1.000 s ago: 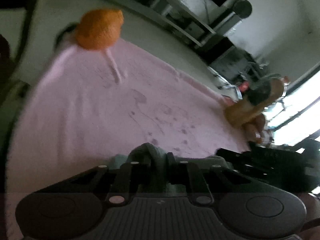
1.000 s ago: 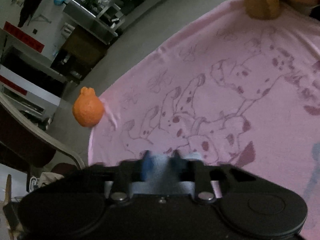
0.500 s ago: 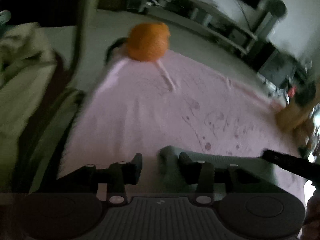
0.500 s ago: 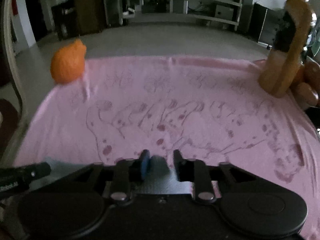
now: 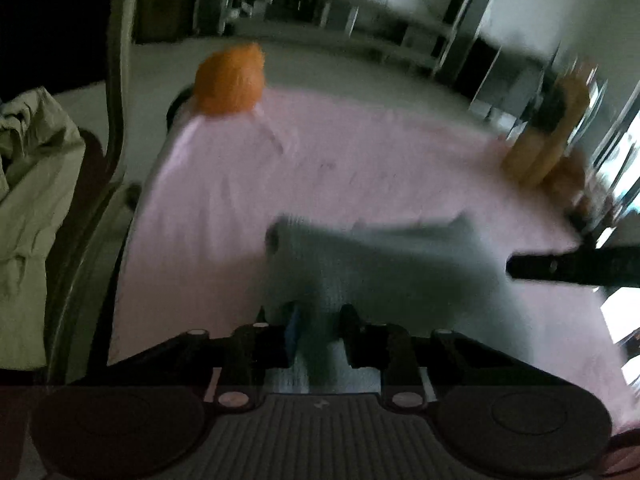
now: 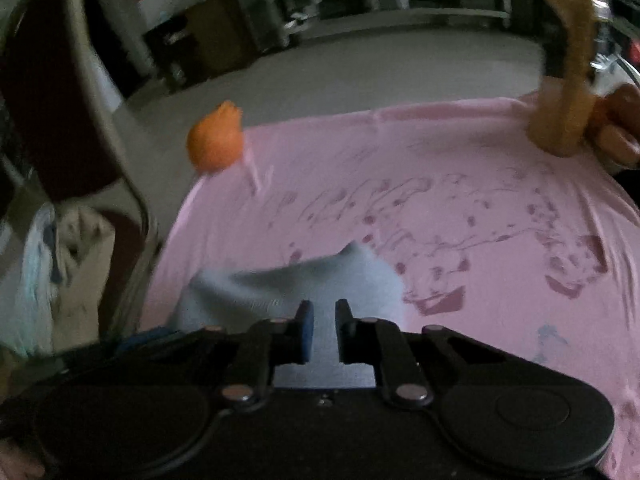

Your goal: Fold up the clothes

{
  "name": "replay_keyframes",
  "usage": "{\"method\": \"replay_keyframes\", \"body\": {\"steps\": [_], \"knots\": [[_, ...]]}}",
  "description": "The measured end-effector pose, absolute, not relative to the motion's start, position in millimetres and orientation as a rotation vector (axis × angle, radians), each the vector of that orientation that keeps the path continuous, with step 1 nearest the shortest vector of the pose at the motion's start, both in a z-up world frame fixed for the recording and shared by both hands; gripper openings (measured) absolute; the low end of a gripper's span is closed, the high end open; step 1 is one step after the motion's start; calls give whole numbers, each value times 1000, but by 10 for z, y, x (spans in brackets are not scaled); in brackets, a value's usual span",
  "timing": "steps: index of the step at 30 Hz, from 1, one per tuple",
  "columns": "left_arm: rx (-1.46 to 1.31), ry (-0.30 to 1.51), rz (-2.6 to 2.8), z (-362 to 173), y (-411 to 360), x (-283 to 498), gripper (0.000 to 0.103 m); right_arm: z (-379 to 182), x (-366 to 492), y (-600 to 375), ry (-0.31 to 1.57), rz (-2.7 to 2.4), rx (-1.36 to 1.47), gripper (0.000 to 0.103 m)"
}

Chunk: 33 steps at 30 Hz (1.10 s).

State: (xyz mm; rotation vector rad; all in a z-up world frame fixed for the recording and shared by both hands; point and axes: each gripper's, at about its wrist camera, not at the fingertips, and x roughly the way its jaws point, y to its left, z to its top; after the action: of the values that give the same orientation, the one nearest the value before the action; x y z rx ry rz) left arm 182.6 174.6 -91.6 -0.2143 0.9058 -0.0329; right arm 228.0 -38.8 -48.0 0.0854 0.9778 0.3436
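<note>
A small grey-blue garment (image 5: pixel 380 264) lies spread on the pink printed sheet (image 5: pixel 224 200), one edge rising toward each gripper. My left gripper (image 5: pixel 320 320) has a fold of it running between its jaws, which are closing on the cloth. The right wrist view shows the same garment (image 6: pixel 304 280) directly ahead. My right gripper (image 6: pixel 322 316) is closing with the fabric between its narrow-set jaws. The right gripper's dark finger (image 5: pixel 560 268) reaches in from the right edge of the left wrist view. Both views are motion-blurred.
An orange plush toy (image 6: pixel 216 140) sits at the sheet's far left corner and a tan plush toy (image 6: pixel 568 92) at the far right. A chair frame (image 5: pixel 116 120) hung with pale clothes (image 5: pixel 32 208) stands close on the left. Shelving lines the far wall.
Both grippers opened wider half a second ago and have narrowed again on the cloth. The garment, earlier bunched at the jaws, now lies spread out ahead, and both views have swung.
</note>
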Motion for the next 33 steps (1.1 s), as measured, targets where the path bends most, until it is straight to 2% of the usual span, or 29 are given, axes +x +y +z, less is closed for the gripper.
{"method": "replay_keyframes", "body": {"steps": [5,11,15,16,22,24,28,33], "knots": [[-162,960,6,-1110,1697,1943,32,-857,2297,-133,986,308,-44,10],[-200,959,14,-1109,1762,1929,34,-984,2441,-142,1003,273,-14,9],[-248,911,-2,-959,1815,1750,32,-872,2344,-93,1000,278,-55,10],[-267,888,-21,-898,1837,1700,26,-803,2299,-131,1002,281,-39,10],[-372,756,-100,-638,1890,1650,29,-381,2250,-441,990,299,77,12],[-358,755,-72,-672,1851,1810,26,-337,2329,-473,987,298,109,12],[-308,866,-11,-933,1819,2235,19,-558,2539,-327,990,283,120,12],[-235,937,35,-1068,1793,2382,26,-1017,2738,-153,1046,202,84,10]]}}
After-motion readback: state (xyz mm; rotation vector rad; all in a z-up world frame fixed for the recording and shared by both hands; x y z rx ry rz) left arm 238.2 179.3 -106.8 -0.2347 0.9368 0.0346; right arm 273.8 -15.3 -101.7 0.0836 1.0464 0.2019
